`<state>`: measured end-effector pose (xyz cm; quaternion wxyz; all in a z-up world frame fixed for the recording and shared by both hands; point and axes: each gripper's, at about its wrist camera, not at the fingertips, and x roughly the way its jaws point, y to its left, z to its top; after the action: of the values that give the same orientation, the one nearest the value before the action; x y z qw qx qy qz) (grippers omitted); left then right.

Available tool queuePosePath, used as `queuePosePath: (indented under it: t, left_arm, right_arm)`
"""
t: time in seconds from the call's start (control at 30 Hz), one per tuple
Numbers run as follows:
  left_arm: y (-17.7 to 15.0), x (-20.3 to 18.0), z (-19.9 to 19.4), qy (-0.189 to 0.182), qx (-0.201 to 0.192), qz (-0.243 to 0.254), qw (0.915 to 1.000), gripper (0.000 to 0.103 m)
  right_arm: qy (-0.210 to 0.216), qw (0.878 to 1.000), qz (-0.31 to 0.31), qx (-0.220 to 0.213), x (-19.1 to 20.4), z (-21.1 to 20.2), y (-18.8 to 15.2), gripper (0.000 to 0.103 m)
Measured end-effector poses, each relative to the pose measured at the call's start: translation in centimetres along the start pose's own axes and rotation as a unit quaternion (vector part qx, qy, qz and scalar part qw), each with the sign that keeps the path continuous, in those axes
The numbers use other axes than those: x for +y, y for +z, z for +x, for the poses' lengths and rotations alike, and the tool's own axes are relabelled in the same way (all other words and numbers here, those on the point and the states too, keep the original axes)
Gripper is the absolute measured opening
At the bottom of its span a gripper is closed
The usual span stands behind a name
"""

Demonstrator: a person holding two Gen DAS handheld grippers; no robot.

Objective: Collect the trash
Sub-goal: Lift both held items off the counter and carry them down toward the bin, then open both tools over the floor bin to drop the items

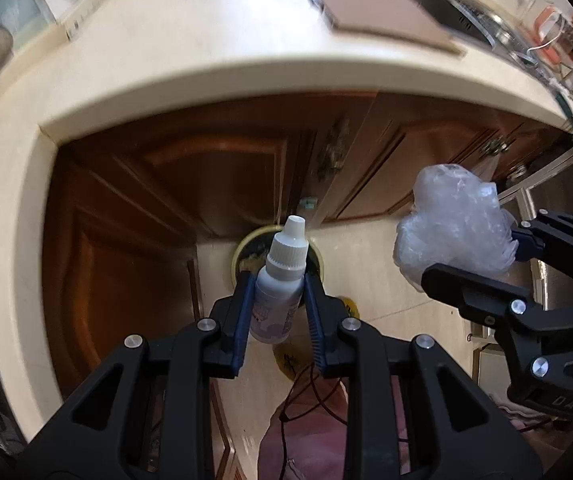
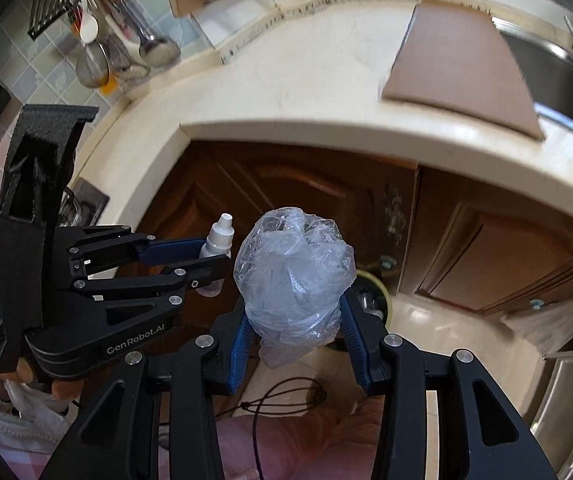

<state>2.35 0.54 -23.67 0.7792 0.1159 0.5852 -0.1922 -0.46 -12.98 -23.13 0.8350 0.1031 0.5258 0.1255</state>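
Cream countertop [image 2: 326, 80], wooden cabinets [image 1: 174, 200]; left hand-held gripper [image 1: 278, 300] clamps dropper bottle [image 1: 280, 280], right [image 2: 294, 320] crumpled plastic [image 2: 292, 276].

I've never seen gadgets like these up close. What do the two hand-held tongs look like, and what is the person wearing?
Both tongs, left and right, are matte black plastic linkages with triangular cut-outs, silver round rivets at the joints and ribbed blue pads inside the fingers. The left one carries white "GenRobot.AI" lettering on its side. A white cuff shows at the wrist, with pinkish clothing below.
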Motion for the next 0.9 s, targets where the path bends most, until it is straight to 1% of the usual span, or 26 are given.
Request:
queuePosePath:
  t: [0.03,0.07,0.17,0.33,0.53,0.57,0.73,0.9]
  left_arm:
    - [-0.2,0.0,0.7,0.003,0.005,-0.003,1.0000,0.022]
    - [-0.6,0.0,1.8,0.004,0.011,-0.008,0.9999,0.022]
    - [-1.0,0.4,4.2,-0.001,0.020,-0.021,0.9996,0.022]
    - [-1.1,1.2,8.6,0.002,0.031,-0.038,0.9988,0.022]
    - [-0.5,2.4,13.4,-0.004,0.032,-0.067,0.9972,0.022]
    - [-0.4,2.7,14.4,-0.010,0.032,-0.075,0.9967,0.022]
    - [-0.1,4.1,17.8,-0.024,0.038,-0.100,0.9940,0.023]
    - [-0.1,4.6,20.5,-0.031,0.049,-0.099,0.9934,0.023]
  right_arm:
    - [0.001,1.000,0.003,0.006,-0.3,0.8,-0.5,0.042]
    - [0.000,1.000,0.006,0.009,-0.3,1.6,-0.2,0.042]
    - [0.003,1.000,0.015,0.026,-1.3,4.3,-1.2,0.042]
    - [0.007,0.999,0.030,0.045,-2.5,8.4,-2.5,0.042]
    - [0.009,0.996,0.048,0.074,-4.7,14.2,-3.7,0.042]
    - [0.008,0.995,0.051,0.080,-5.1,15.4,-4.0,0.042]
    - [-0.001,0.993,0.060,0.097,-6.8,20.1,-3.5,0.042]
    - [-0.009,0.992,0.064,0.112,-8.0,23.6,-2.7,0.042]
